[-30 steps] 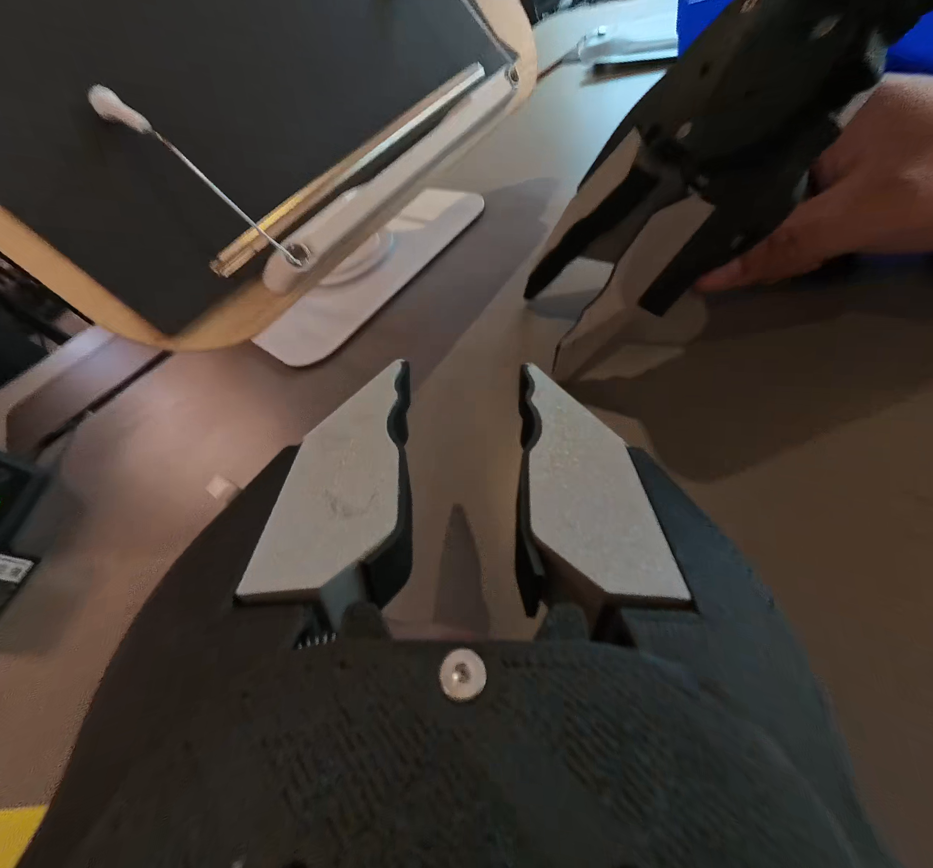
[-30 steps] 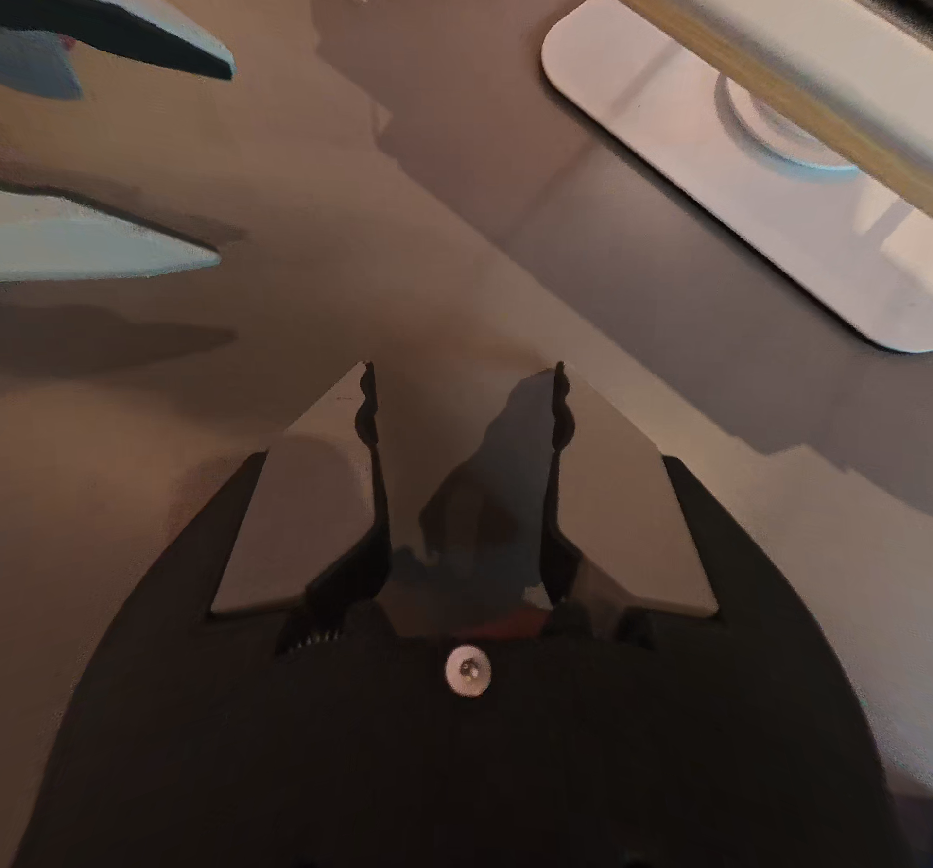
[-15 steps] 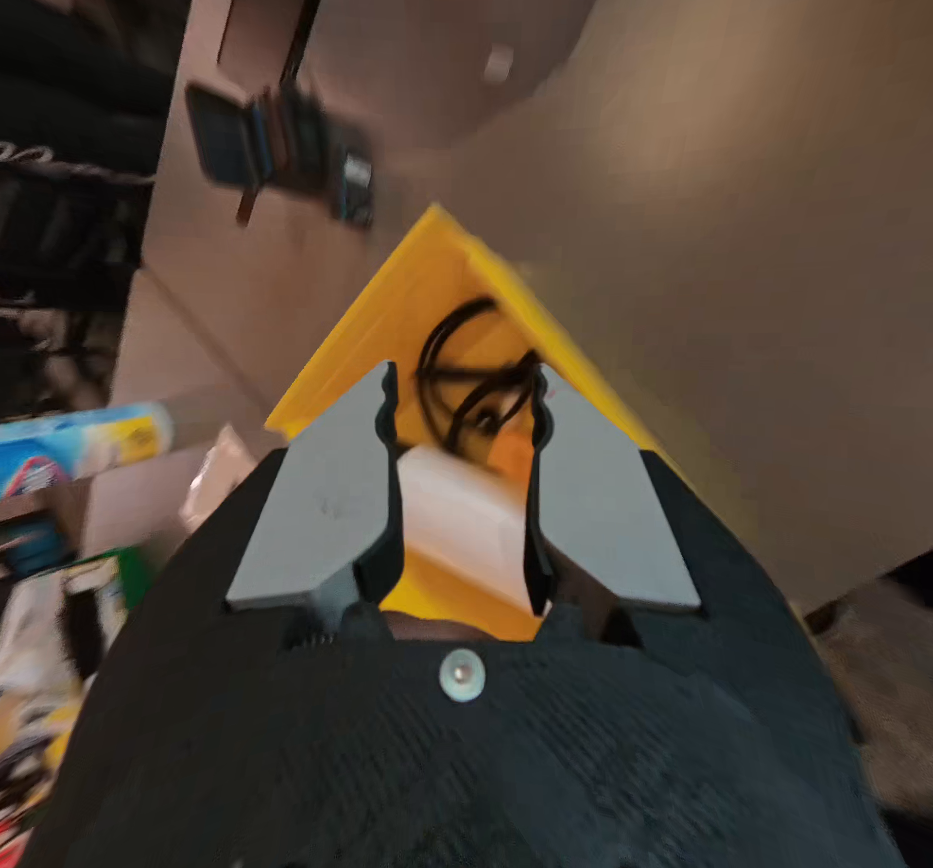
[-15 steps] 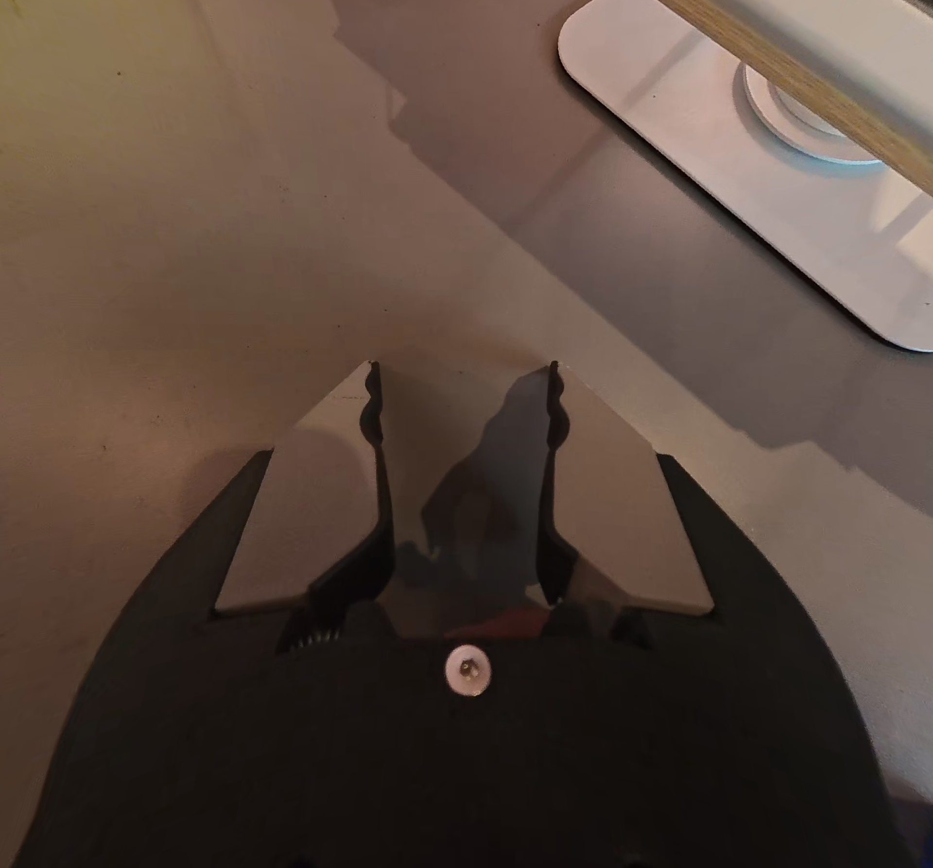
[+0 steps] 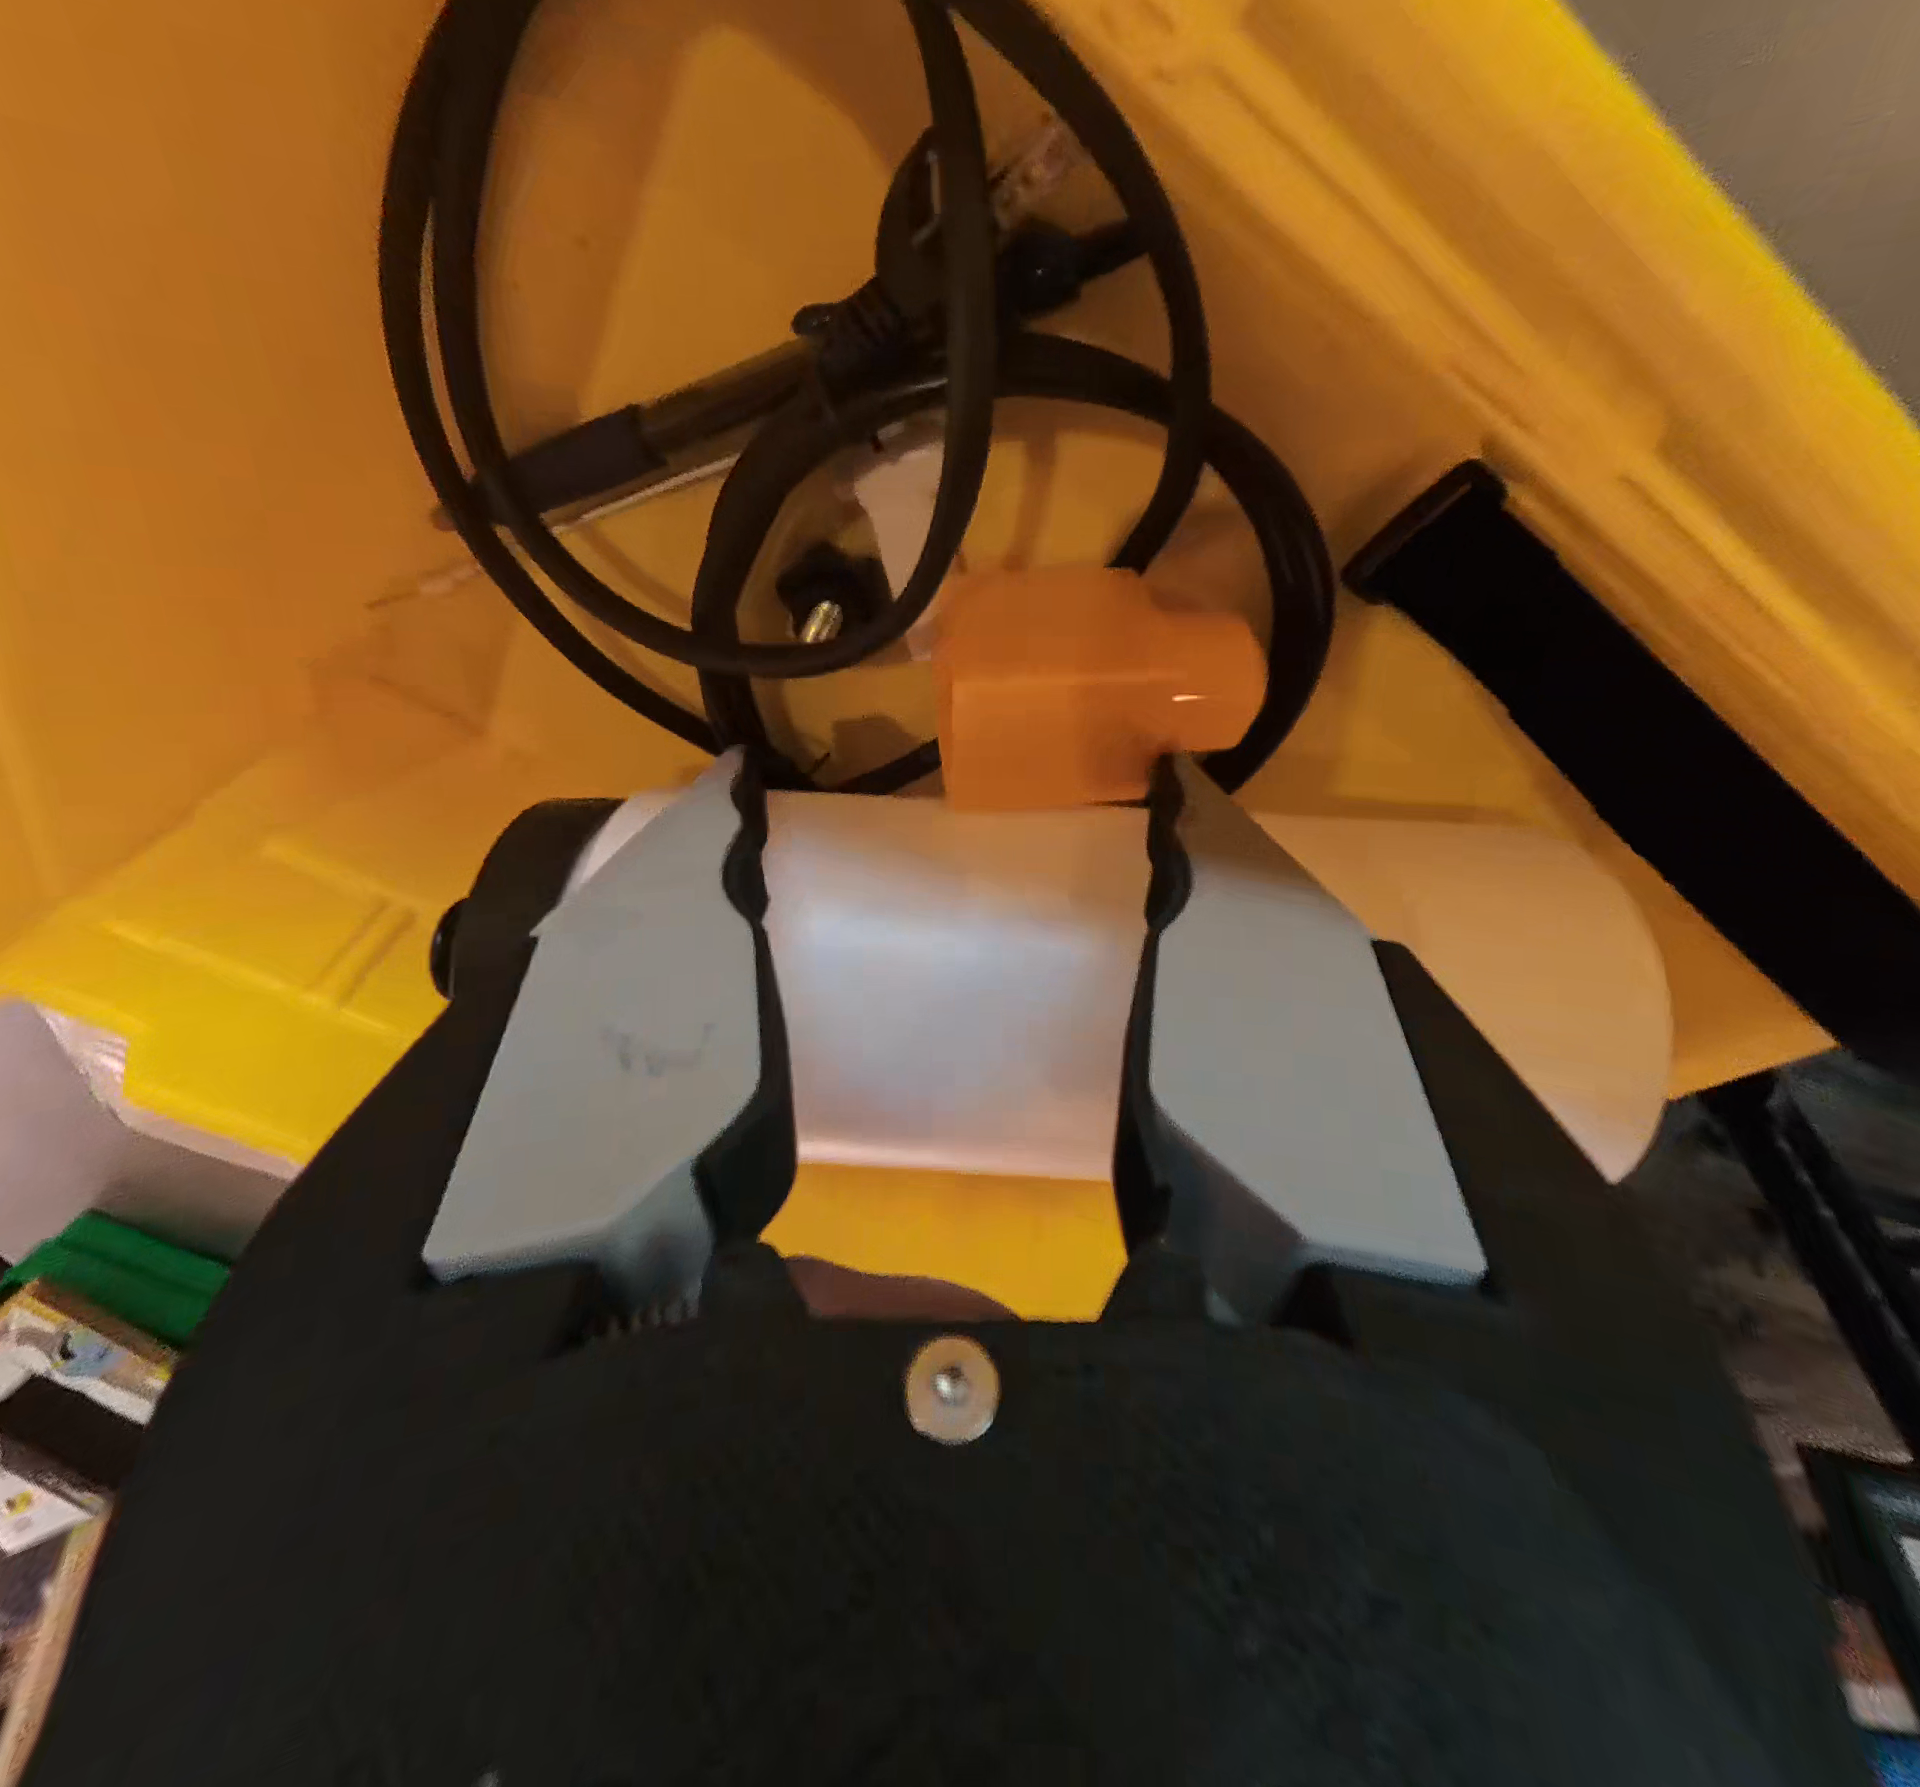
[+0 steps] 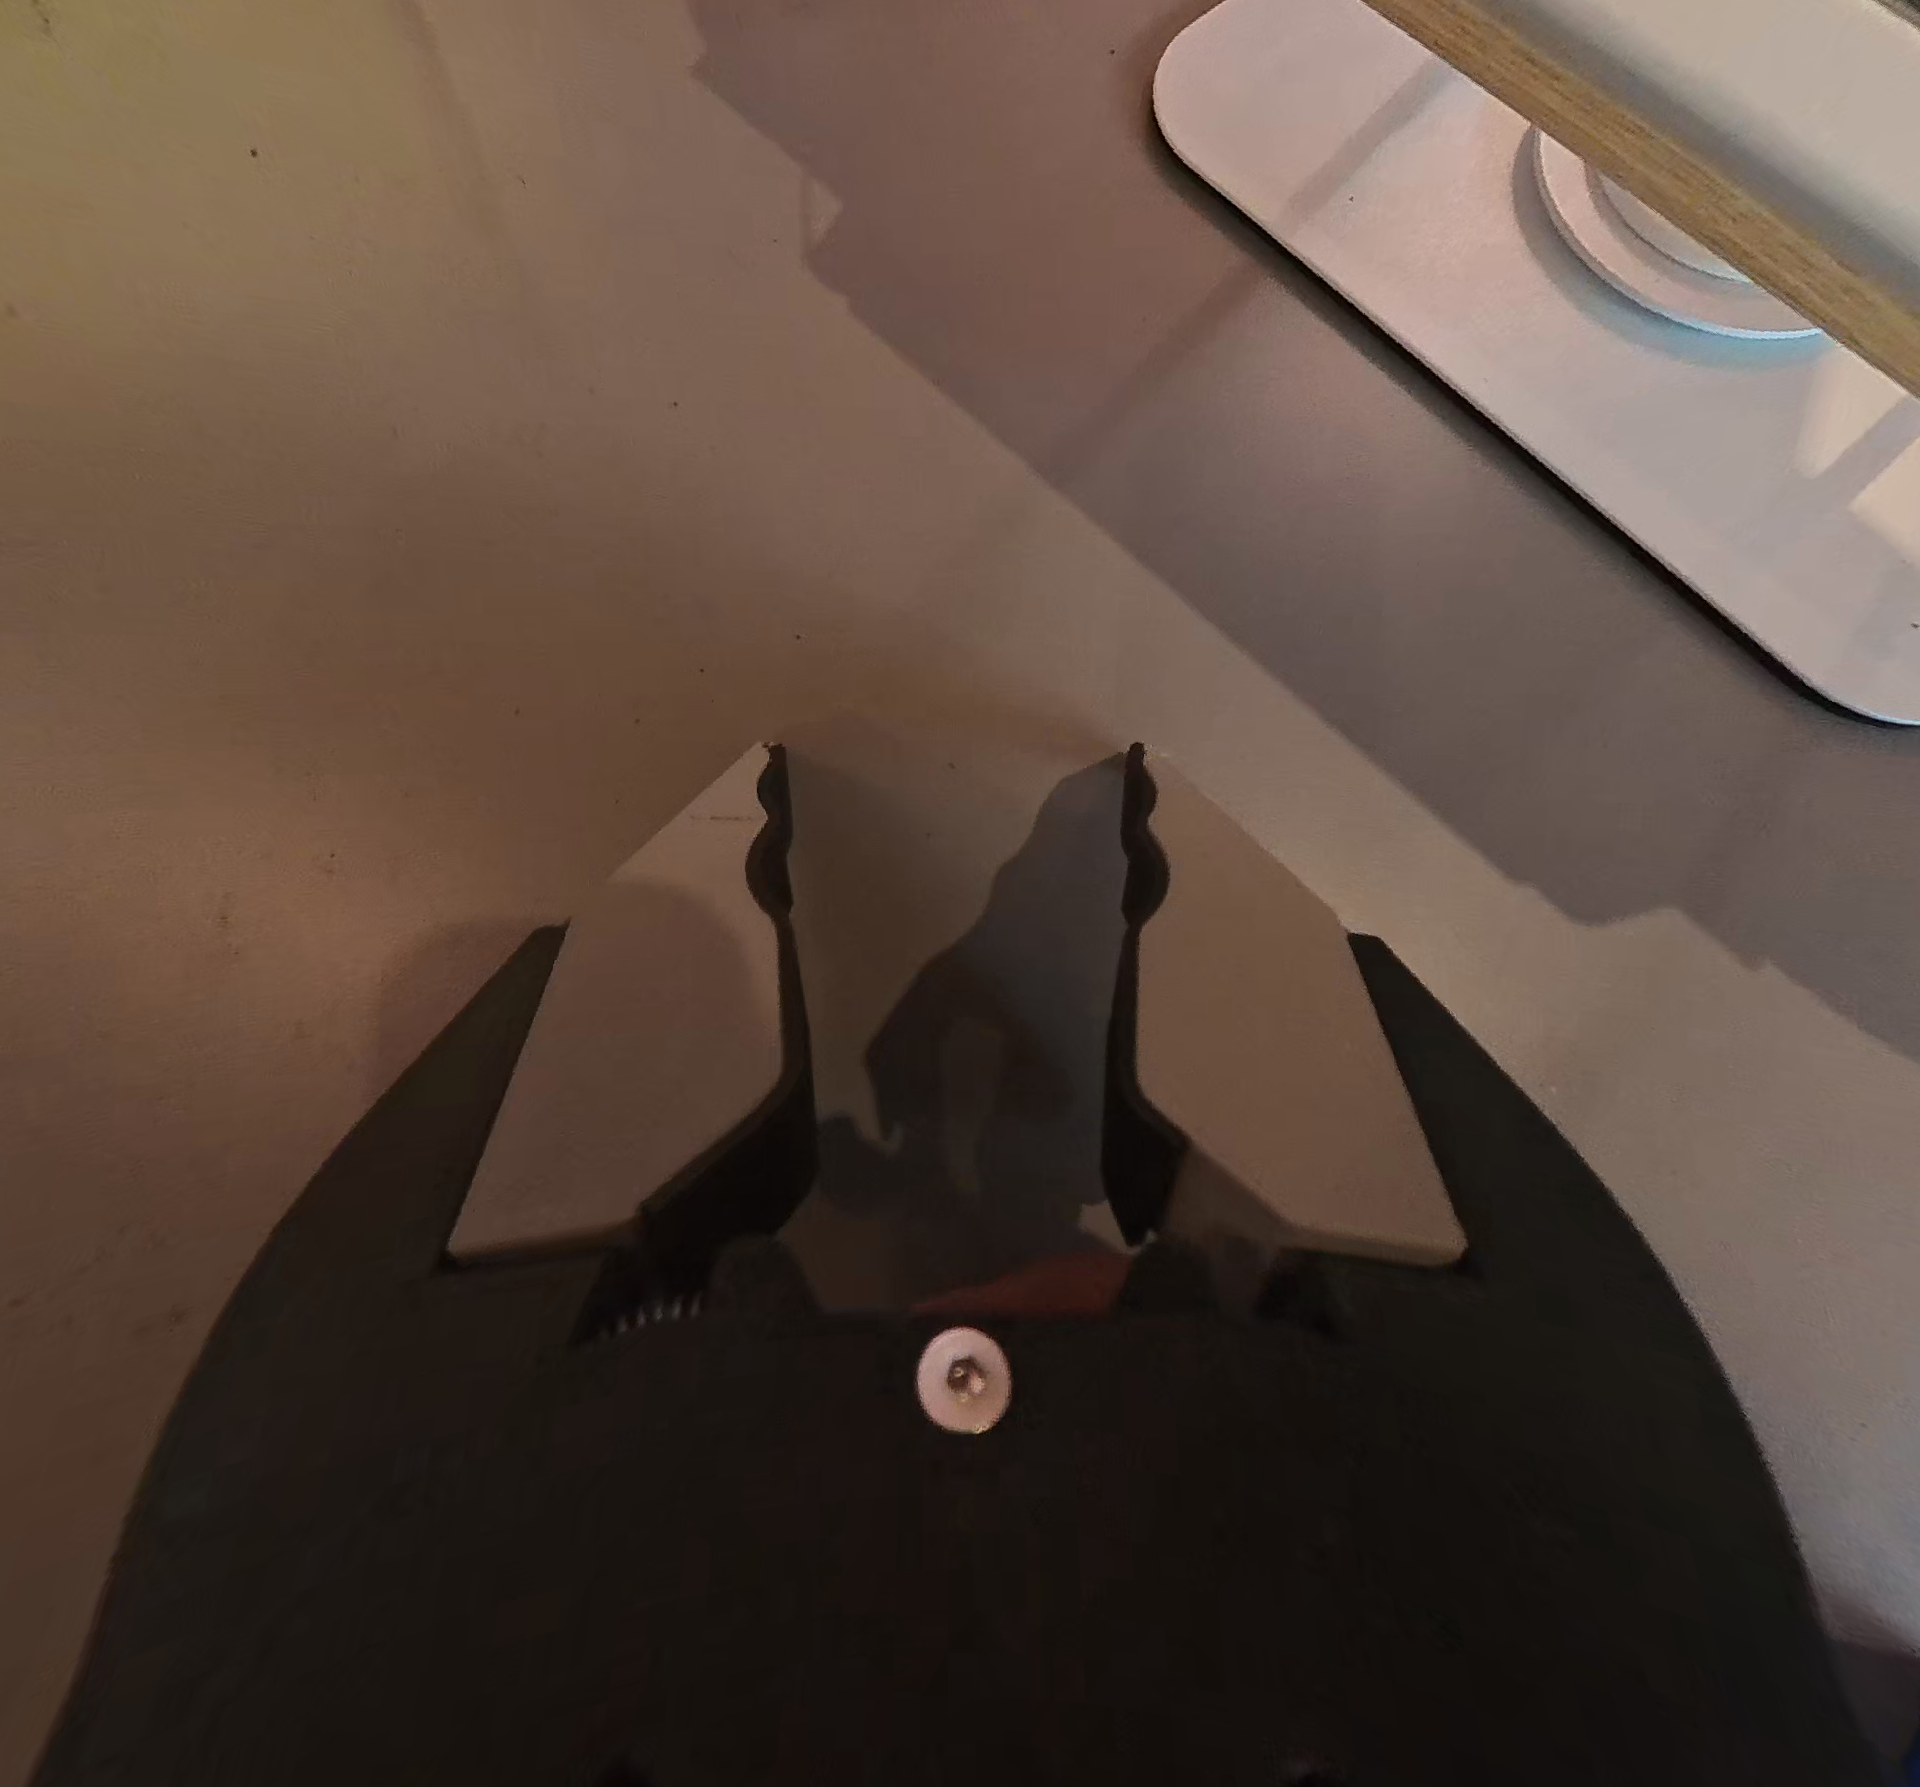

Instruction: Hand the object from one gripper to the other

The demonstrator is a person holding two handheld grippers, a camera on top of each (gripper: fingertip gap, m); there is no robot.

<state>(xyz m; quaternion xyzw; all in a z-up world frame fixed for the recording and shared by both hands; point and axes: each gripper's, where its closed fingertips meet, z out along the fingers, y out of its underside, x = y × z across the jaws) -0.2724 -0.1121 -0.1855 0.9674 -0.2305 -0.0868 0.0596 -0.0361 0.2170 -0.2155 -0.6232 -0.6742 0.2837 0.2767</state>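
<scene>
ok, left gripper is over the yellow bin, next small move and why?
Probably ease the left gripper down around the white roll and close. Its jaws stand open with the roll showing between the fingers, inside the yellow bin. The right gripper hangs open and empty over the table.

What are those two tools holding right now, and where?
Nothing is held. The left tool hangs open over a white roll in the yellow bin; the right tool is open and empty.

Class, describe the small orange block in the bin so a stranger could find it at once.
Start at the yellow bin. Inside, find the coiled black cable. Beside its lower loop, just beyond the left gripper, sits the orange block: the only boxy, translucent orange piece there.
</scene>
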